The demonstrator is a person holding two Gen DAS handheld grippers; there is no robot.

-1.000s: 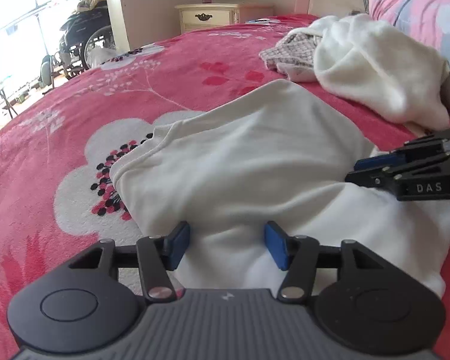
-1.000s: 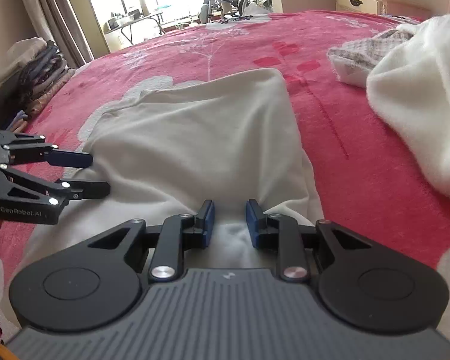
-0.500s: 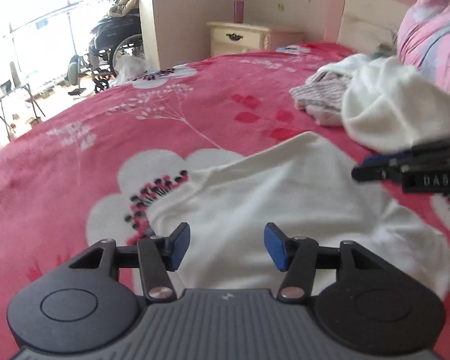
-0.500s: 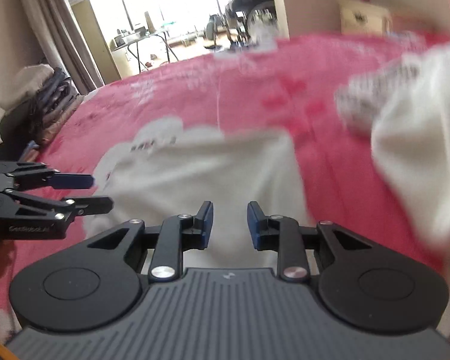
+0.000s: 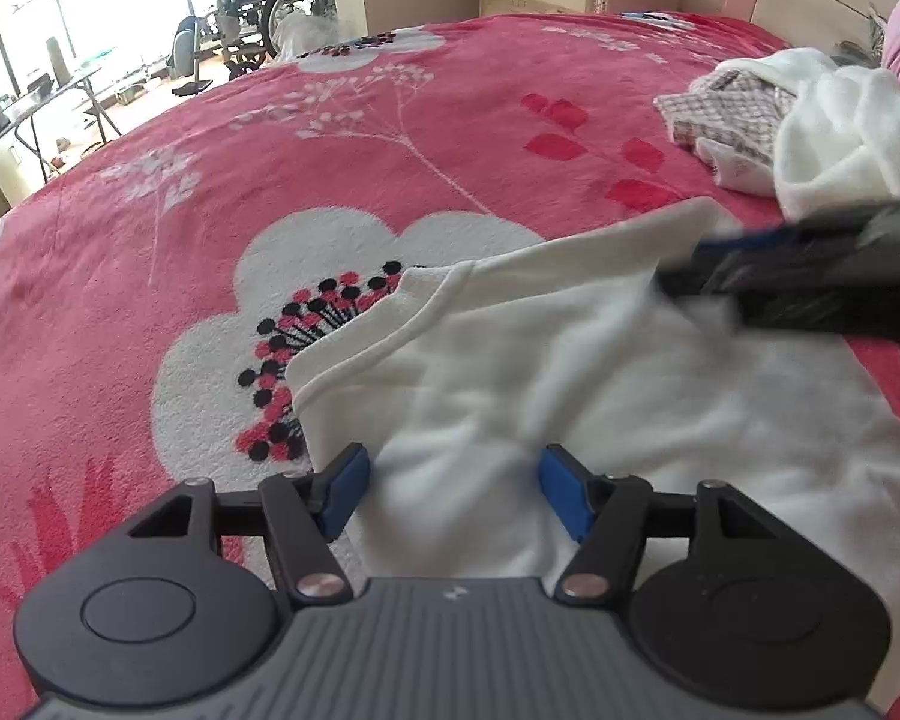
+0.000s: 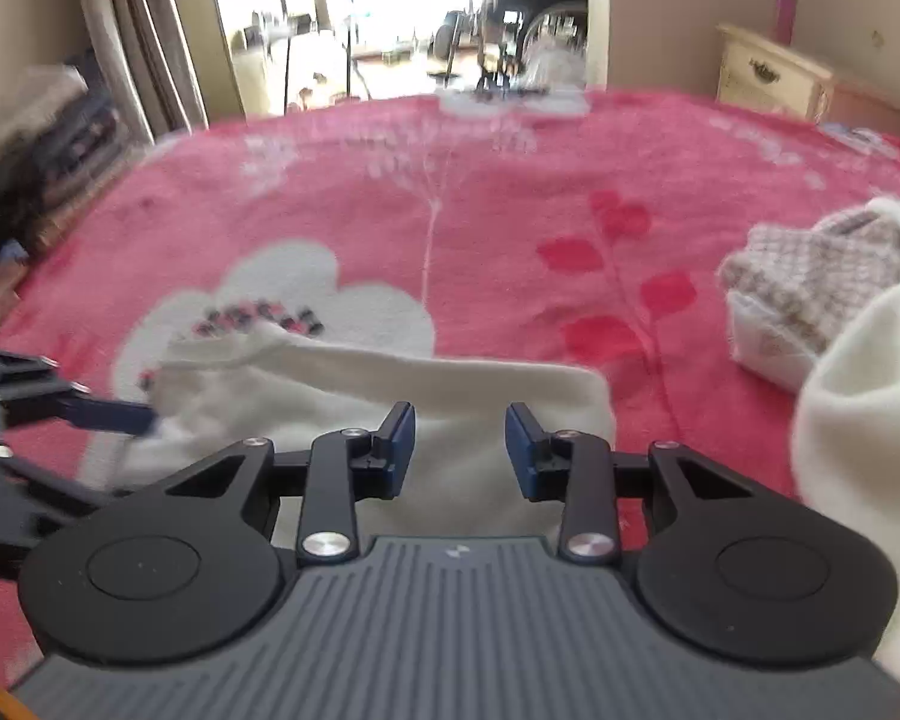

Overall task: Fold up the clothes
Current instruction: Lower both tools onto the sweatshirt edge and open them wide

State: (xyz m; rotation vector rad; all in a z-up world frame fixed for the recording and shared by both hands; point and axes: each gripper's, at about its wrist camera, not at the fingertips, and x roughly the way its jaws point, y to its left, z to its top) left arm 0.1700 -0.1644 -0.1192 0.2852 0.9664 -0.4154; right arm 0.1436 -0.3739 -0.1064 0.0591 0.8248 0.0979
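I had the cream garment (image 5: 600,396) lying flat on the pink floral blanket (image 5: 270,150), partly folded, its ribbed neckline edge toward the big white flower print. My left gripper (image 5: 453,495) hung low over the near edge of the cloth with its blue pads spread wide and nothing between them, the fabric directly ahead and beneath. My right gripper (image 6: 459,450) was parted too, empty, poised over the same garment from the other side; in the left view it showed only as a blurred dark bar above the cloth's far right part. The garment's long axis seemed to run across in front of me, from one tool to the other, so each gripper was nearest its own end. I judged the next fold would need both to pinch the near edge and carry it away toward the neckline. A heap of white and checked clothes (image 6: 822,294) waited well apart on the right.
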